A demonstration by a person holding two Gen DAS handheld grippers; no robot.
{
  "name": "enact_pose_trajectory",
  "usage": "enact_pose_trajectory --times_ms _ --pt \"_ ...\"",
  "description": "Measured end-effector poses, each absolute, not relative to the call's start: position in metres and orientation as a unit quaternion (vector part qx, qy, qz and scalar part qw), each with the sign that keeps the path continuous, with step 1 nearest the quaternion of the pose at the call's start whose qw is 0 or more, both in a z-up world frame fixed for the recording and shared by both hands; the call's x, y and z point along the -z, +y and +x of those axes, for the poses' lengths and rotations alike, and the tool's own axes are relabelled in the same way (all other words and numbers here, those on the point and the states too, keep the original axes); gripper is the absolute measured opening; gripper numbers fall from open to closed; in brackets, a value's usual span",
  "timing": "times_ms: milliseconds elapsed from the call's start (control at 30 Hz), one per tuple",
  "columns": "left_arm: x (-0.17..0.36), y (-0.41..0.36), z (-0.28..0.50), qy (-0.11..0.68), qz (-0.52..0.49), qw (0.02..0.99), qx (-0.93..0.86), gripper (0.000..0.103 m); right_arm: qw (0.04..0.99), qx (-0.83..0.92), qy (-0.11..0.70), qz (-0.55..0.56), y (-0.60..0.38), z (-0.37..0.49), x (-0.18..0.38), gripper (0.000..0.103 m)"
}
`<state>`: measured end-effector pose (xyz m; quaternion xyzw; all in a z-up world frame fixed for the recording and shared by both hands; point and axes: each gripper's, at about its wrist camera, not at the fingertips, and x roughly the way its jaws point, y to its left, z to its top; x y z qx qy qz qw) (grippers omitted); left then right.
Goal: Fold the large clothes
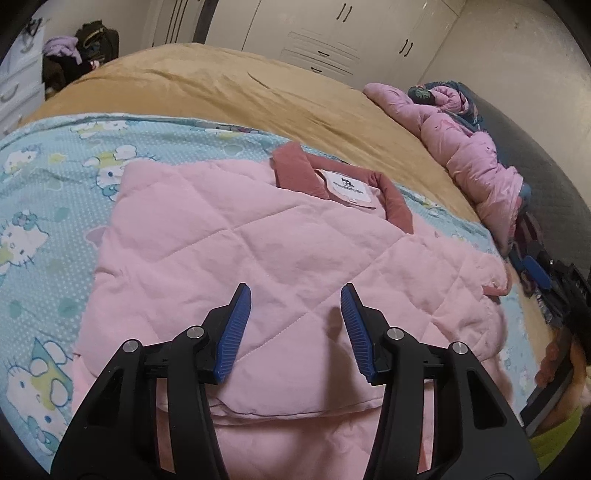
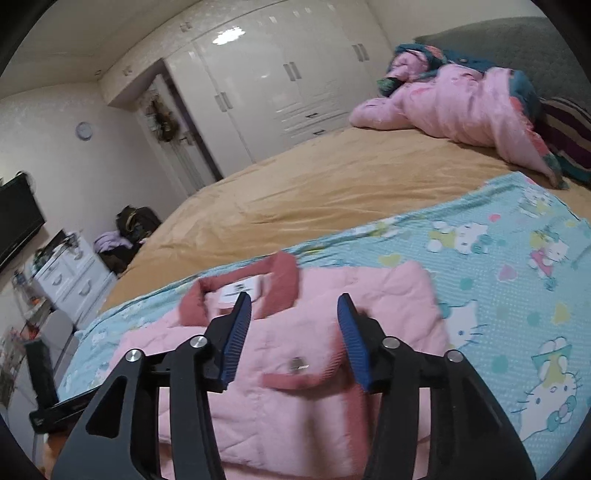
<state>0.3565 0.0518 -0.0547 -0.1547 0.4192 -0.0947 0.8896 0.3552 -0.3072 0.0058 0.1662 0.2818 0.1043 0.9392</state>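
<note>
Both tongs, left tongs (image 1: 295, 295) and right tongs (image 2: 294, 304), hang released over the pink jacket (image 1: 229, 251); only the right view shows its pocket flap (image 2: 295, 378).

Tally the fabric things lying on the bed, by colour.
Pink: 2 — quilted jacket, bundled comforter
Tan: 1 — bedspread
Blue cartoon-cat print: 1 — blanket
Striped: 1 — cushion
Total: 5

Left wrist view looks steeply down along its hand-held gripper (image 1: 295, 295), close over the pink jacket (image 1: 229, 243) on the bed (image 1: 229, 85), toward the wardrobe (image 1: 332, 33). Right wrist view is lower and flatter, facing the wardrobe (image 2: 280, 81) and dresser (image 2: 74, 273). Both share the jacket (image 2: 295, 332), bed (image 2: 332, 184) and wardrobe.
</note>
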Motion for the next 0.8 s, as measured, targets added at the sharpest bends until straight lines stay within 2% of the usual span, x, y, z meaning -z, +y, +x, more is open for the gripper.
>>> enact_pose_trajectory --times_ms 433,567,633,800 --pt "0.085 0.04 0.364 0.455 -0.108 0.882 0.063 0.042 0.931 -0.177 0.305 0.097 -0.233 0.348 -0.01 0.06" --pt "0.091 0.042 0.366 0.458 -0.111 0.88 0.065 0.042 0.923 -0.184 0.329 0.076 -0.216 0.352 0.003 0.061" --pt "0.092 0.043 0.366 0.458 -0.112 0.879 0.065 0.042 0.919 -0.19 0.34 0.066 -0.209 0.354 0.01 0.067" --pt "0.093 0.042 0.366 0.458 -0.108 0.88 0.064 0.042 0.896 -0.157 0.414 0.005 -0.197 0.37 0.052 0.069"
